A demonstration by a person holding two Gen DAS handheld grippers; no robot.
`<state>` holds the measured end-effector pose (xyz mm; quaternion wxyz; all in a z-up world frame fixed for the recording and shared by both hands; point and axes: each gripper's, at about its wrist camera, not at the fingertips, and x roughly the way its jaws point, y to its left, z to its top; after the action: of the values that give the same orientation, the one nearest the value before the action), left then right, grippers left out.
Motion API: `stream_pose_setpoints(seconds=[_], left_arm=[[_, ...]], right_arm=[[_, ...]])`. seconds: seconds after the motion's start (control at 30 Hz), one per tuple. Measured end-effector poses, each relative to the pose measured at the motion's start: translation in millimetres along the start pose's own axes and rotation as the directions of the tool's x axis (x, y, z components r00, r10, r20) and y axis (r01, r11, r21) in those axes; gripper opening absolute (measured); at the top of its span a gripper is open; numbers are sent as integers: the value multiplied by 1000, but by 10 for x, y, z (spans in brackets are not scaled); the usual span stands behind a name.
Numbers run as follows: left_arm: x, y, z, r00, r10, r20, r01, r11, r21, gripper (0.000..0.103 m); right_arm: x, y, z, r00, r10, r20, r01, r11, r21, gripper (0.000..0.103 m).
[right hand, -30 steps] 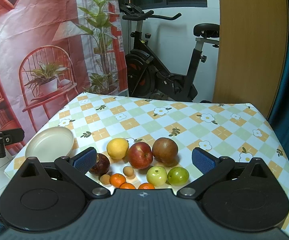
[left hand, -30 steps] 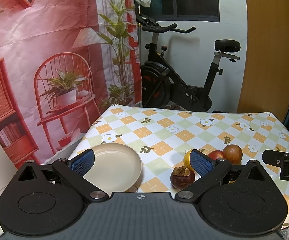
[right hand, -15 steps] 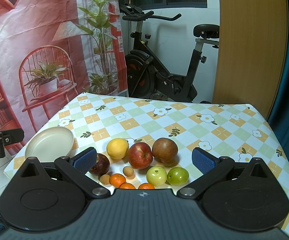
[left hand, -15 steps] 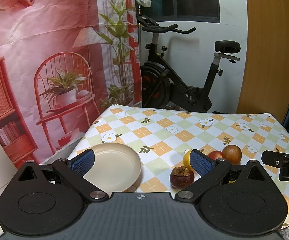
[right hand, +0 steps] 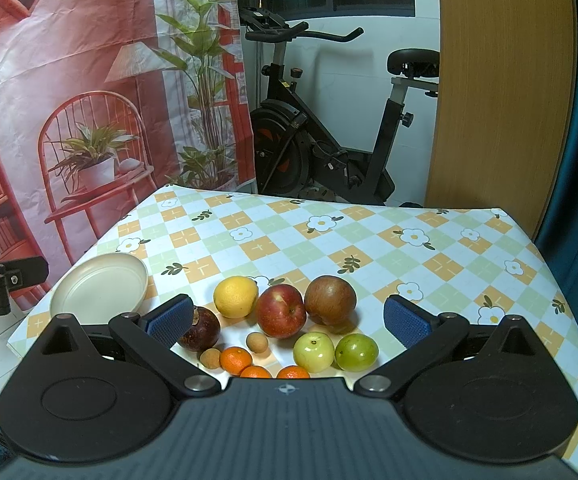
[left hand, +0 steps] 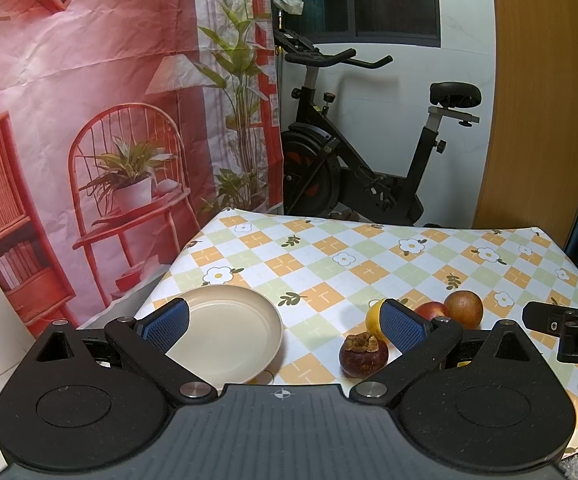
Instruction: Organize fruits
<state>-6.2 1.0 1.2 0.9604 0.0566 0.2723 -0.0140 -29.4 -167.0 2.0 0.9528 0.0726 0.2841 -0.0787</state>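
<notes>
Blue ribbed pads, both tongs (left hand: 285, 322) (right hand: 287, 316) wide apart (gripping nothing); round mangosteen (left hand: 363, 355) beside smooth plate (left hand: 229, 332).

An exercise bike (right hand: 321, 128) stands behind the checked tablecloth (right hand: 369, 240), beside a printed backdrop (right hand: 69, 80).
</notes>
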Motion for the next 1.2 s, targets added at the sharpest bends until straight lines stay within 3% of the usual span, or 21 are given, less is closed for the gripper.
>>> stream_pose_setpoints(seconds=[0.83,1.03,1.2], left_arm=[[2,44,-2,1000,2,19,-2,1000,-20,103],[80,-13,3,997,21,81,-22,1000,13,102],[254,-7,-24,994,-32,102,35,999,-24,92]], right_arm=[[-24,-9,-5,1000,15,22,-15,1000,-4,103],[-45,-127,-50,991,9,130,-5,999,-33,103],[-21,-301,-263,955,19,296,-5,999,-50,103]])
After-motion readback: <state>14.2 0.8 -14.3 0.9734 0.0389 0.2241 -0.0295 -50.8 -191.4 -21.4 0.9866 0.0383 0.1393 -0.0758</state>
